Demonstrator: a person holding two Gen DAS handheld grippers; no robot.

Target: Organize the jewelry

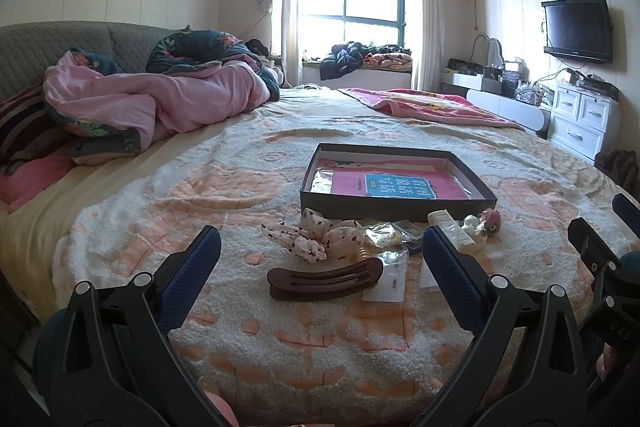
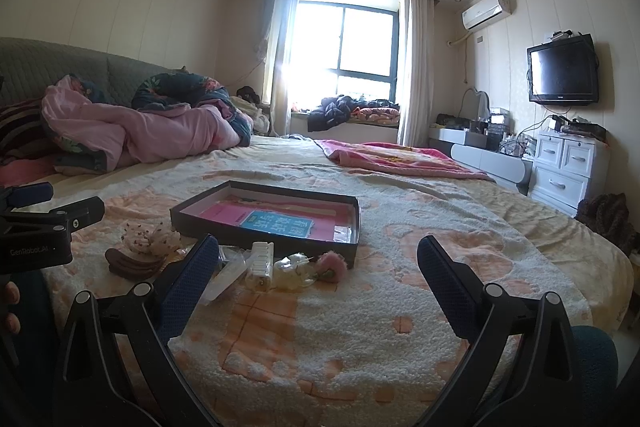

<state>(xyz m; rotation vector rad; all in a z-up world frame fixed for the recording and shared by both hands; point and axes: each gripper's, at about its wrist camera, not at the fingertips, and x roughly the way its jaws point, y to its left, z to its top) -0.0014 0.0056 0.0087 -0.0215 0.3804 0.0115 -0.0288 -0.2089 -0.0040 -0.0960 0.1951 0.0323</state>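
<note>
A shallow dark box (image 1: 400,205) with a pink and blue booklet inside lies on the bed; it also shows in the right wrist view (image 2: 264,241). In front of it lie a brown hair claw (image 1: 324,281) (image 2: 134,263), a floral scrunchie (image 1: 316,237) (image 2: 150,239), small clear bags (image 1: 386,263), a white comb-like clip (image 1: 456,233) (image 2: 262,261) and a pink fluffy ornament (image 1: 491,218) (image 2: 334,264). My left gripper (image 1: 320,243) is open, just short of the hair claw. My right gripper (image 2: 318,255) is open and empty, short of the white clip and pink ornament.
The bed has a fuzzy cream and orange blanket (image 2: 340,327). A rumpled pink quilt (image 1: 152,103) lies at the far left, a pink blanket (image 1: 420,103) at the far right. White drawers (image 2: 568,163) and a wall TV (image 2: 562,71) stand on the right.
</note>
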